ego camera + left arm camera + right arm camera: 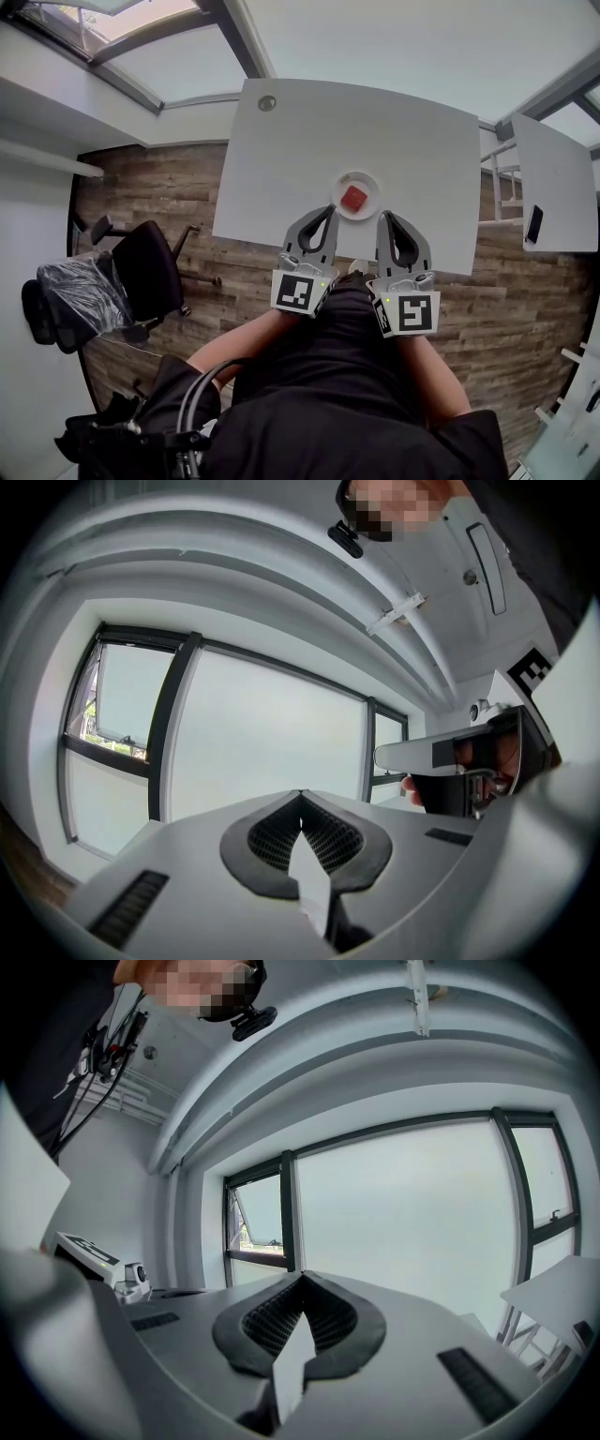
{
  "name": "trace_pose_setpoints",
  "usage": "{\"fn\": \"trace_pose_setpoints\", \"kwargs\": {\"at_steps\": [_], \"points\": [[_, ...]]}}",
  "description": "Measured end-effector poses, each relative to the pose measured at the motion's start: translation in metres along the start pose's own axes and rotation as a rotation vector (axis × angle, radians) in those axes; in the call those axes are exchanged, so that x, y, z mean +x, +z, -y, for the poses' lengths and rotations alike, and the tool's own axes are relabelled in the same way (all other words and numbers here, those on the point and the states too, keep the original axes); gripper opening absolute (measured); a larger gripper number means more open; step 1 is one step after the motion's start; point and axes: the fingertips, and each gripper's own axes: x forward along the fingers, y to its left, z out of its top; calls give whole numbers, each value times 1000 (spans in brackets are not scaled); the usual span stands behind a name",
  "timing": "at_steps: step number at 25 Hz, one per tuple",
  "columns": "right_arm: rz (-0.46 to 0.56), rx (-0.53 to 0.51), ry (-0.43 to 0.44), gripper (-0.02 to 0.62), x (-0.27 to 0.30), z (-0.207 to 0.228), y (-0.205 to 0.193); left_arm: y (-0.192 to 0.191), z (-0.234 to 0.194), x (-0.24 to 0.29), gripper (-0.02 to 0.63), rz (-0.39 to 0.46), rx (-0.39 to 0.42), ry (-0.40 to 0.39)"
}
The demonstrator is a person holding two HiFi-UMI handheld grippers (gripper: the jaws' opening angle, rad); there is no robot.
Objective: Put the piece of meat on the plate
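Note:
A red piece of meat [353, 198] lies on a small white plate [372, 183] near the front edge of the white table [375, 131]. My left gripper [329, 208] is held level just left of the plate, its jaws shut with nothing between them. My right gripper [385, 216] sits just right of the plate, also shut and empty. In the left gripper view the shut jaws [300, 795] point toward a window, and the right gripper [469, 761] shows at the side. The right gripper view shows its own shut jaws [302, 1277]. Neither gripper view shows the plate or the meat.
A black office chair [145, 267] stands on the wooden floor to the left. A second white table [553, 183] at the right carries a dark phone [533, 224]. A small round fitting [267, 102] sits at the far left of the main table.

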Motion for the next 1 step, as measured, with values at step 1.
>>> {"fn": "trace_pose_setpoints", "kwargs": {"at_steps": [1], "points": [[0,-2,-4,6,-1,0,-1,-1,0,1,6,0,1,-4]]}}
